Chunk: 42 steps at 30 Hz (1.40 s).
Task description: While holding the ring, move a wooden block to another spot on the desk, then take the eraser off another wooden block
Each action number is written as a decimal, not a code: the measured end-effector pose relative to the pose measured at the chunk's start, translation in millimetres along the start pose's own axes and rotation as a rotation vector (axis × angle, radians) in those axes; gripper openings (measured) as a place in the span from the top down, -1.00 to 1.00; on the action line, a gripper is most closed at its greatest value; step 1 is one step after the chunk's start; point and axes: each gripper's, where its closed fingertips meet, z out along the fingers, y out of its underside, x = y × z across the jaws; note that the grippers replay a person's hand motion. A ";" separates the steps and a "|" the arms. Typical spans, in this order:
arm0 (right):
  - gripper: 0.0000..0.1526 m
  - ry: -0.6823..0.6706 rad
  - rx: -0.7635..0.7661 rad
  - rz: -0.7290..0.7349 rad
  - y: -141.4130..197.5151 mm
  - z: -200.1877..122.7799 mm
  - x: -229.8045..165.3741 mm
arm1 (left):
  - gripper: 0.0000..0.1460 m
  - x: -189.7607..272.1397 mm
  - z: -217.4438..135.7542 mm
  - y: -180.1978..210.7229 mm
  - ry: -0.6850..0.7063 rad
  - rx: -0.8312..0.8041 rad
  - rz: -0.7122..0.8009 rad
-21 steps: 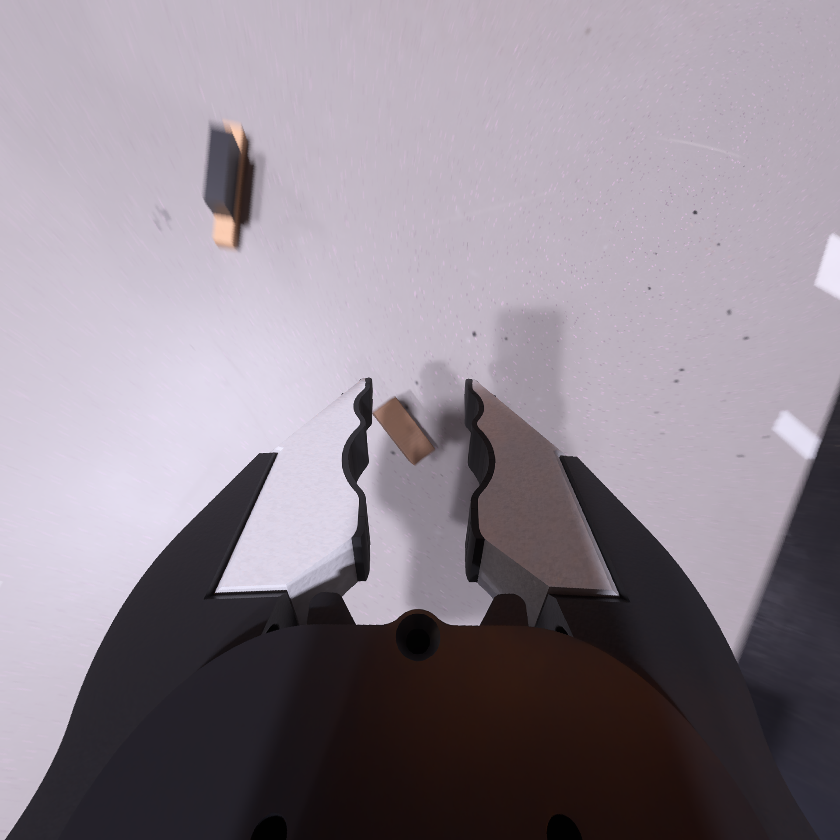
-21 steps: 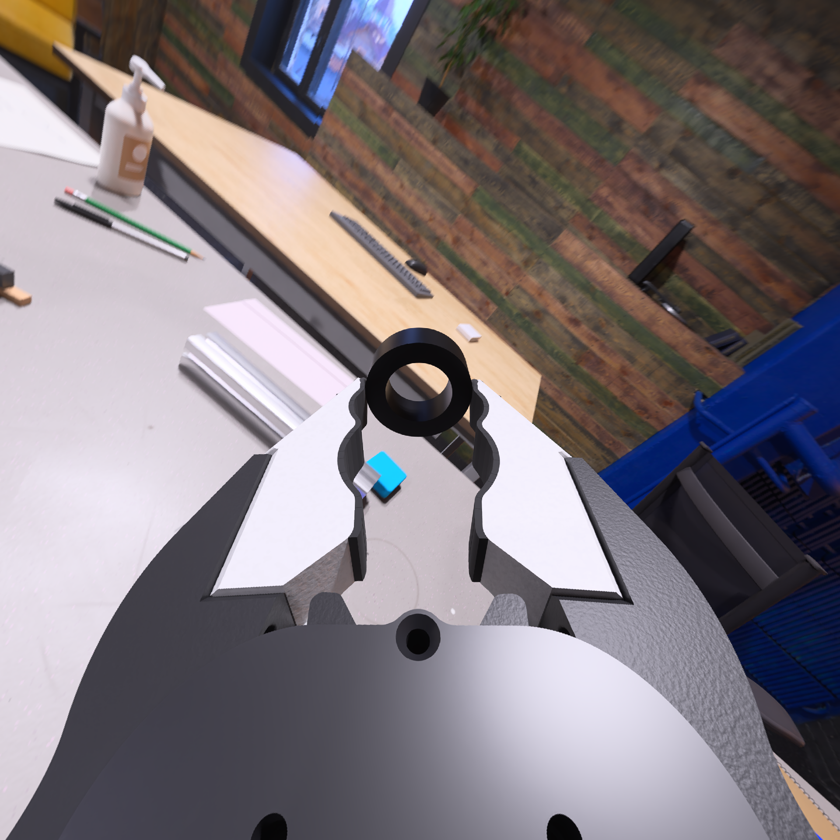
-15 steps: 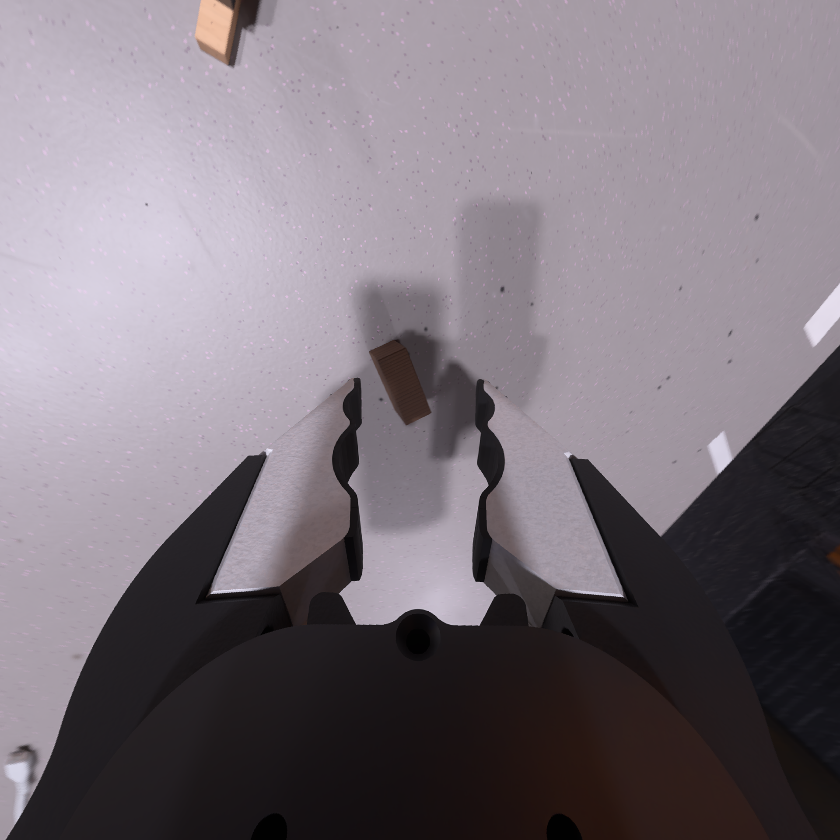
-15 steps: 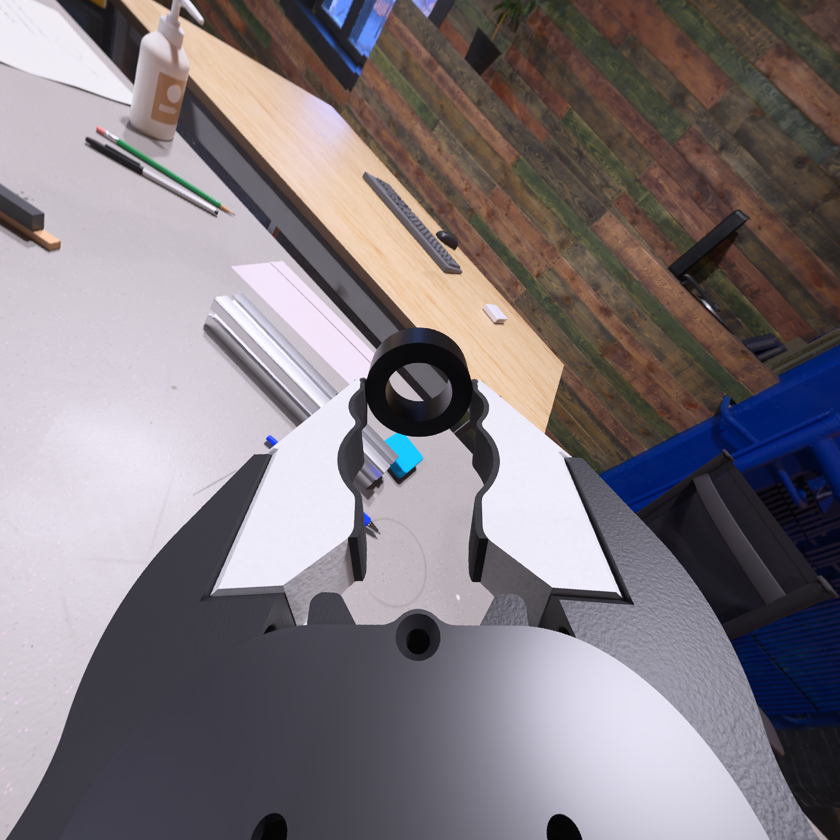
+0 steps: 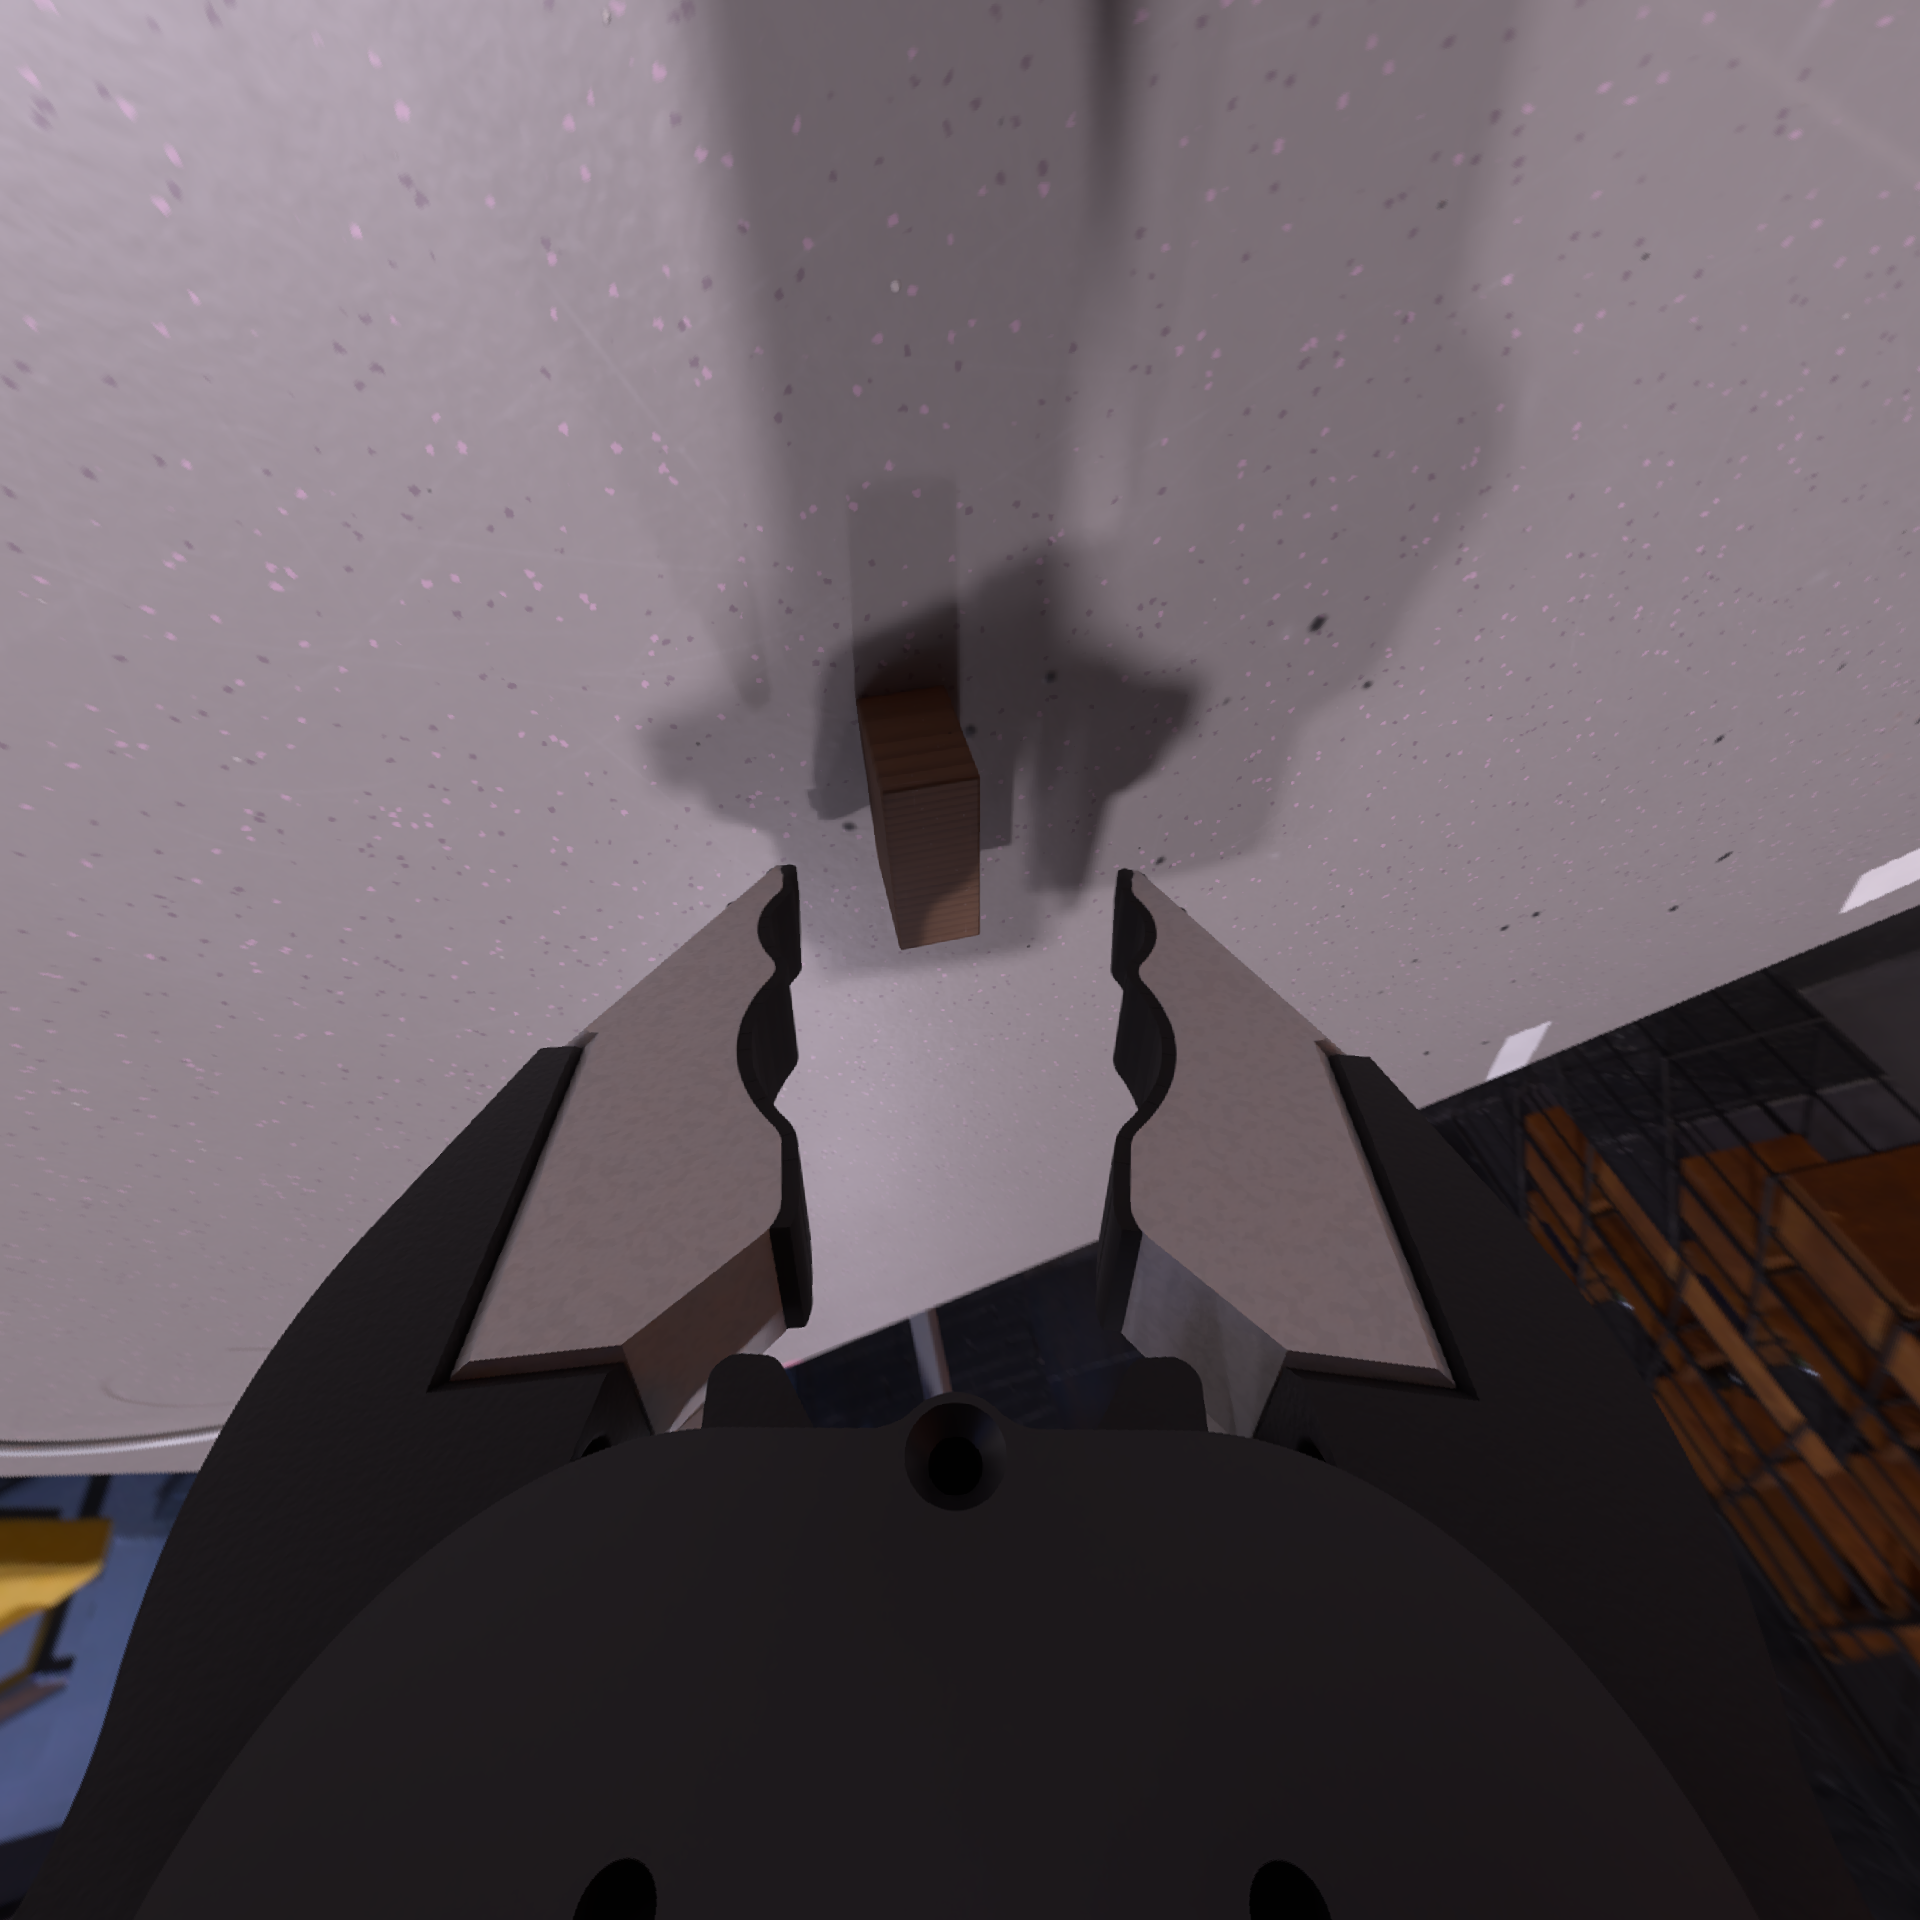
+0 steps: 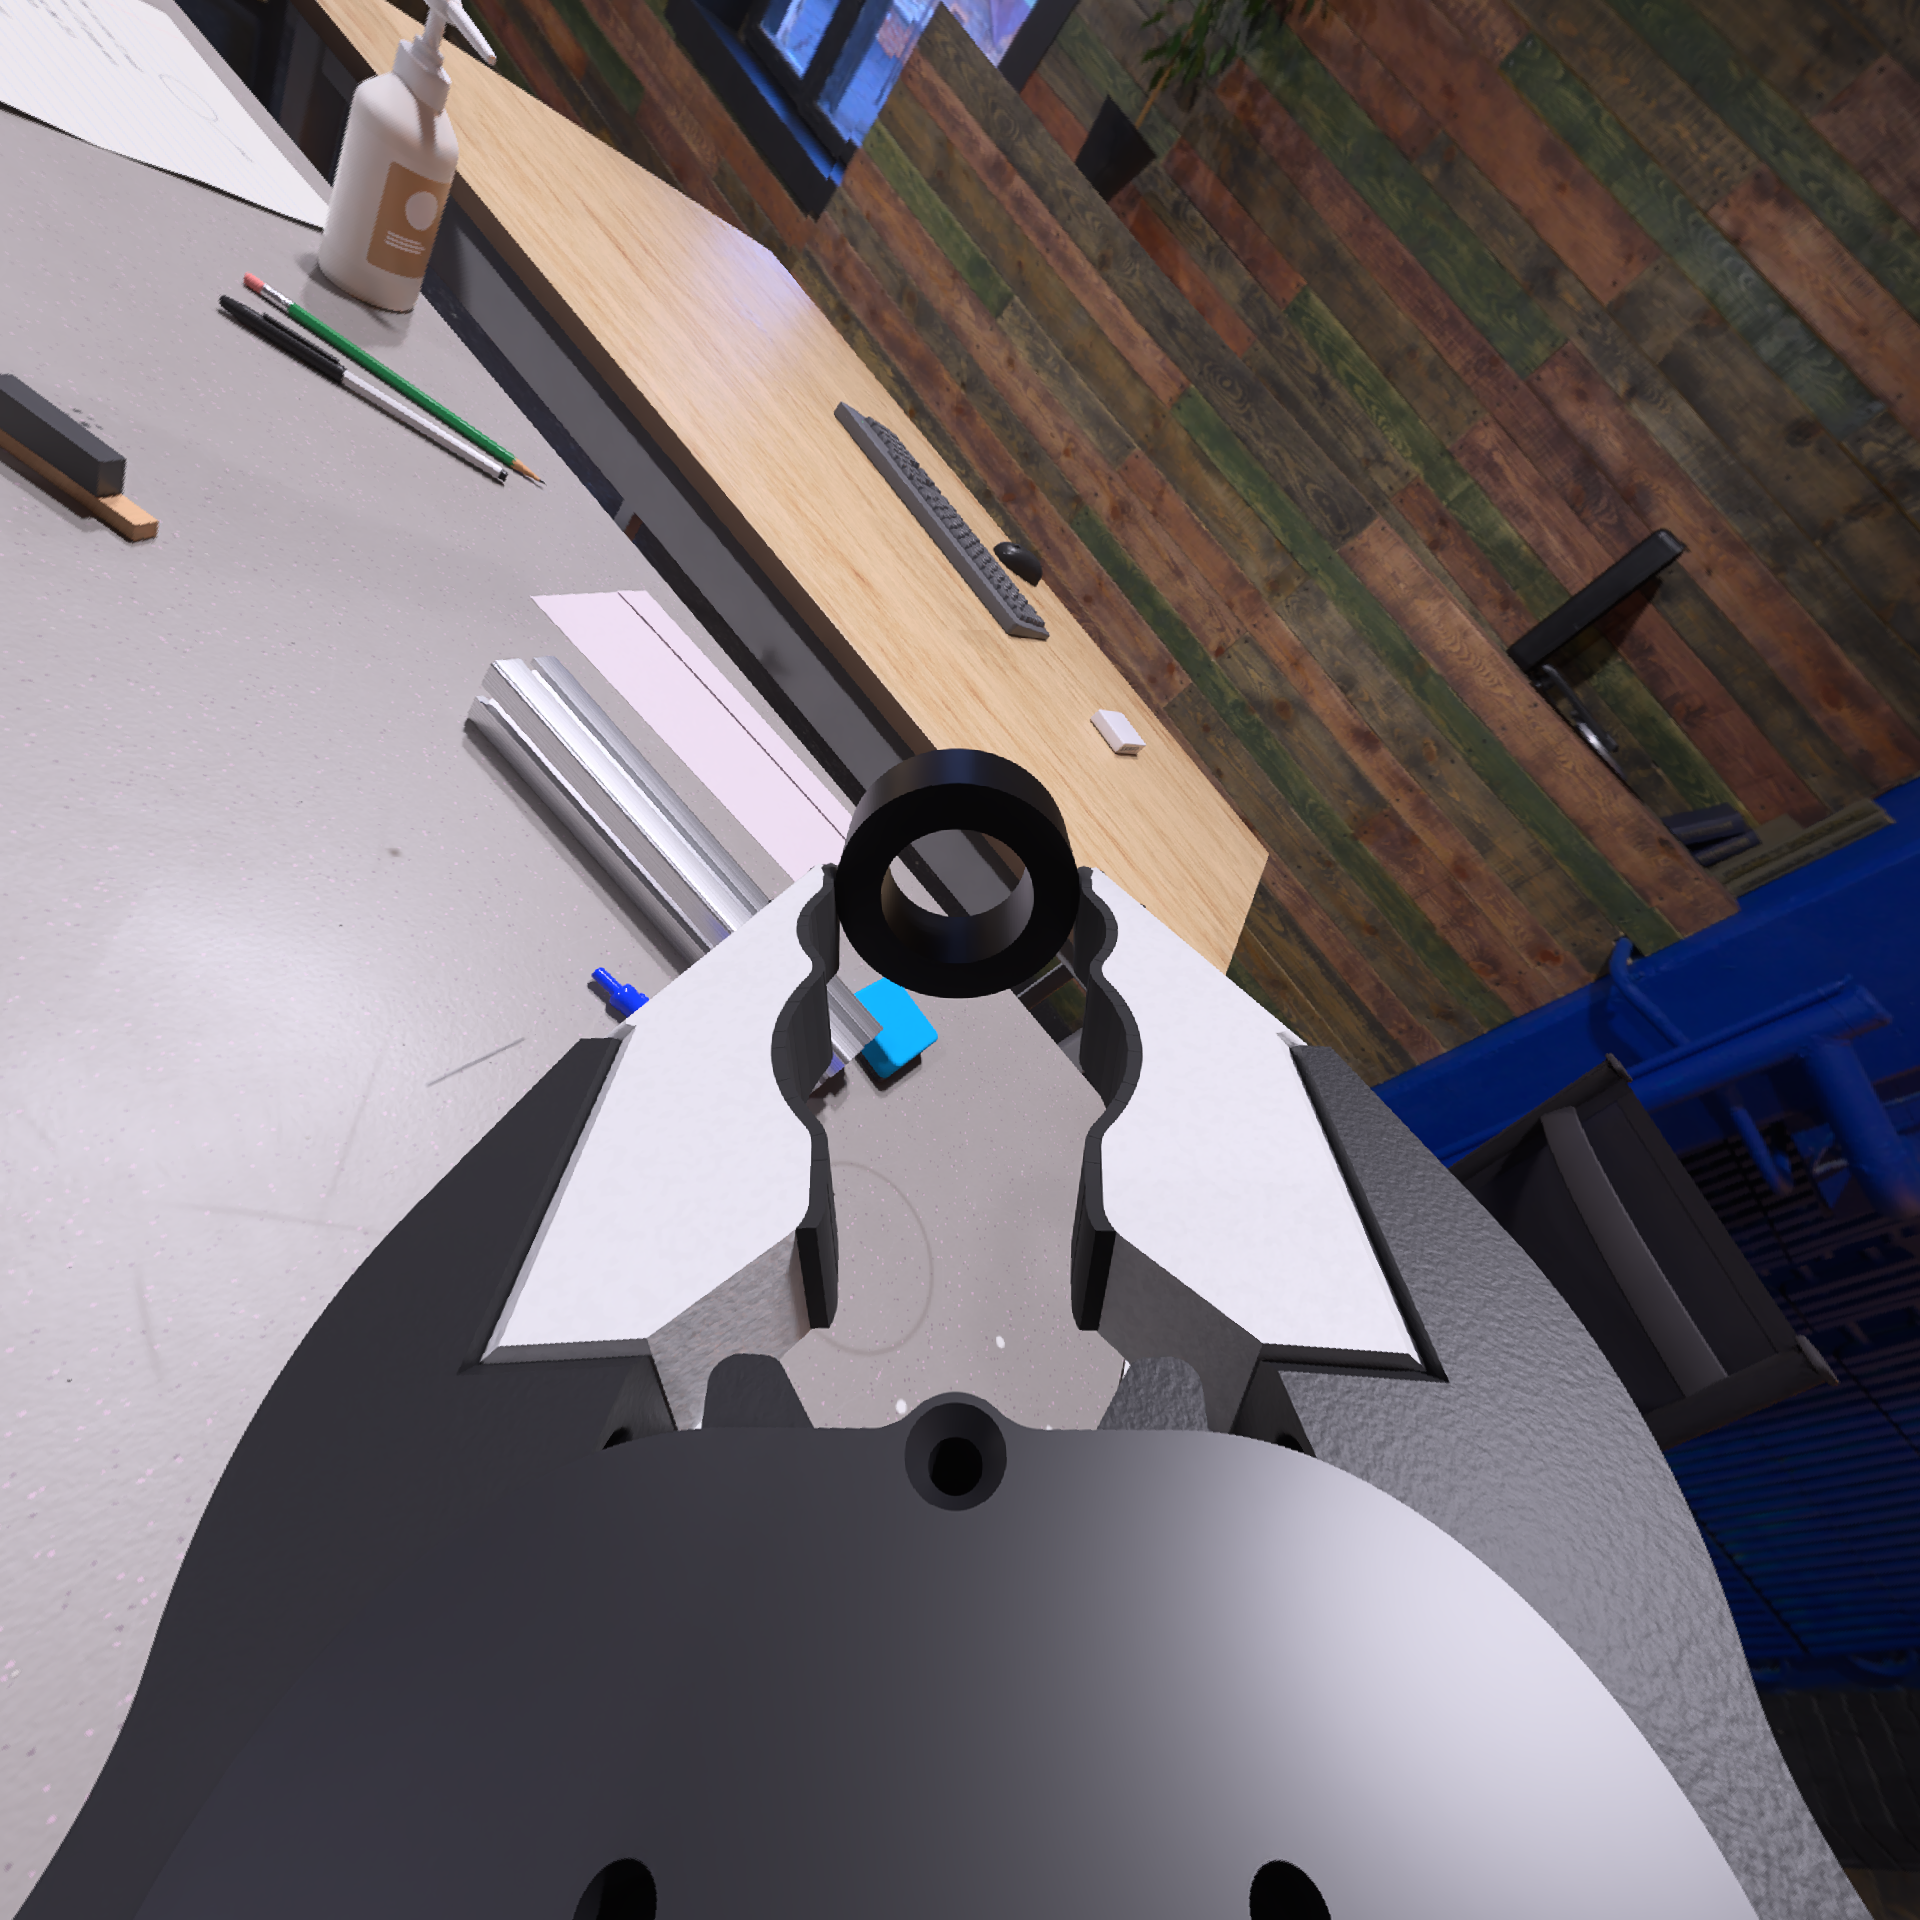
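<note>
Item: my left gripper (image 5: pixel 954 914), jaws apart, empty, poised above the wooden block (image 5: pixel 923 821) lying on the desk (image 5: pixel 312 520). Item: my right gripper (image 6: pixel 954 904), clamped on the black ring (image 6: pixel 954 873). Risk: an off-centre close may skid the block; loosening my right grip drops the ring.

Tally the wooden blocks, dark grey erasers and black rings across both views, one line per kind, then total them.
Dark grey eraser: 1
Wooden blocks: 2, one lying bare, one under that eraser
Black ring: 1
Total: 4
</note>
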 end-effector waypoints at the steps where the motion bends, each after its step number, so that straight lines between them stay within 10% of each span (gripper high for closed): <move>1: 0.41 -0.003 0.002 0.001 -0.1 -1.2 0.6 | 0.21 -0.5 1.5 0.7 0.007 -0.022 -0.016; 9: 0.41 -0.020 0.004 -0.025 -1.9 -6.1 0.1 | 0.74 -3.4 7.8 8.2 0.004 -0.133 -0.035; 26: 0.41 -0.006 0.096 -0.036 -25.8 -33.2 8.1 | 0.74 14.6 -18.3 8.3 0.003 -0.034 -0.078; 35: 0.41 -0.008 0.149 -0.049 -40.3 -36.2 4.6 | 0.75 140.2 -131.0 -34.0 -0.004 0.608 0.298; 42: 0.41 -0.069 0.144 -0.088 -46.6 -27.2 -19.2 | 0.75 265.2 -39.5 -124.5 0.114 0.937 0.657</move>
